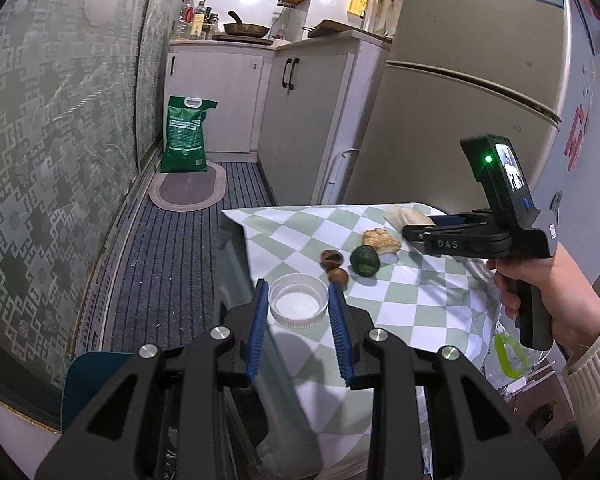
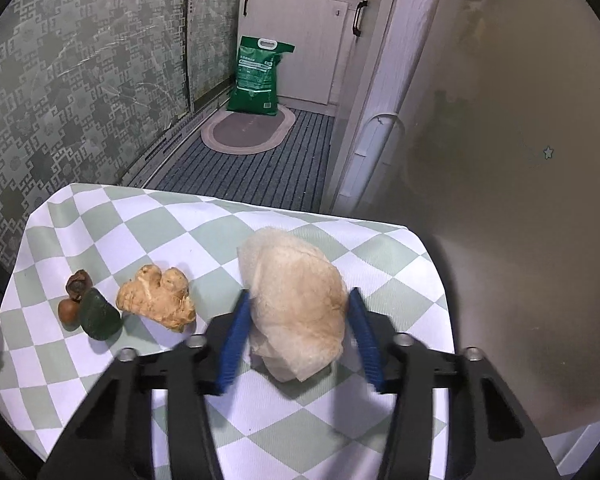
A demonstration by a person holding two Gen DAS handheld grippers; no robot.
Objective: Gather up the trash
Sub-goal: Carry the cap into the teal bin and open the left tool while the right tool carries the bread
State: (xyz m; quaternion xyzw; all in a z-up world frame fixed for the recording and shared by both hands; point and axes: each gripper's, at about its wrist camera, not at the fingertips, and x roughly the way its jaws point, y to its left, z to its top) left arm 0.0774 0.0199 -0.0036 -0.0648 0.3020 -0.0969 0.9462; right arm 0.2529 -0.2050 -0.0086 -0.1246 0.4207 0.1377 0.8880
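A small table with a green-and-white checked cloth holds the trash. My left gripper is open, its blue pads on either side of a clear plastic lid near the table's left edge. Beyond the lid lie two brown nut shells, a dark green fruit and a piece of ginger. My right gripper is open around a crumpled beige wrapper; touch is unclear.
A grey fridge stands close behind and right of the table. White cabinets, a green bag and an oval mat are on the striped floor rug. A patterned wall runs along the left.
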